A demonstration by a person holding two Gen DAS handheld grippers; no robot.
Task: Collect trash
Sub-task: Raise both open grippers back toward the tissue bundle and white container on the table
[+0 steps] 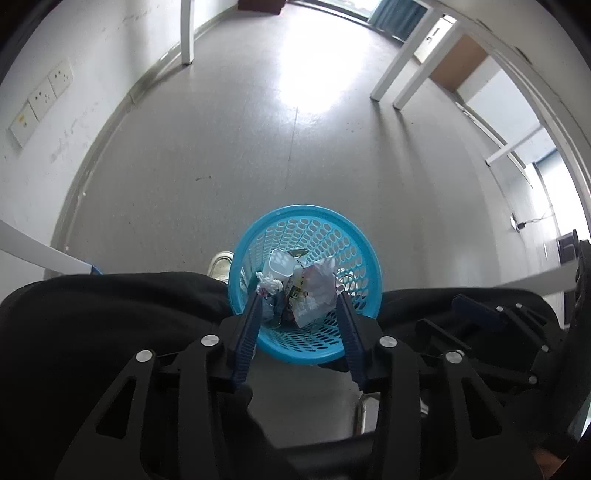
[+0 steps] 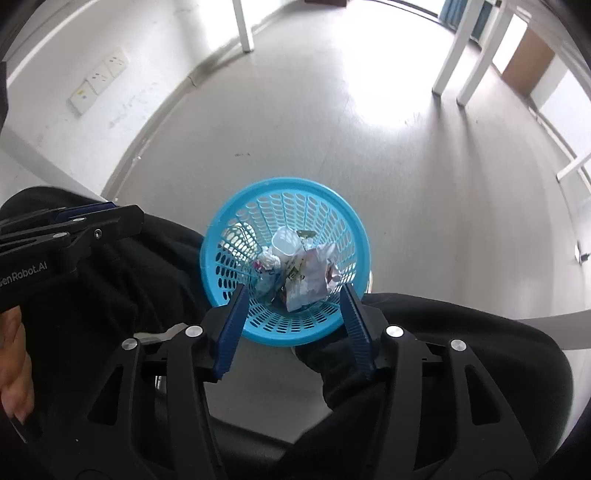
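Observation:
A blue perforated plastic waste basket (image 1: 306, 216) stands on the grey floor between the person's knees; it also shows in the right wrist view (image 2: 284, 188). Inside lie crumpled wrappers and paper (image 1: 314, 291) and a clear plastic cup (image 1: 280, 266); the same trash (image 2: 306, 273) shows in the right wrist view. My left gripper (image 1: 298, 299) is open and empty, hovering above the basket's mouth. My right gripper (image 2: 293, 291) is open and empty, also above the basket. The left gripper's body (image 2: 70, 229) shows at the left of the right wrist view.
The person's black-trousered legs (image 1: 110, 325) flank the basket, with a white shoe (image 1: 221, 264) beside it. White table legs (image 1: 391, 70) stand at the back right and one (image 1: 187, 33) at the back left. A white wall with sockets (image 1: 40, 99) runs along the left.

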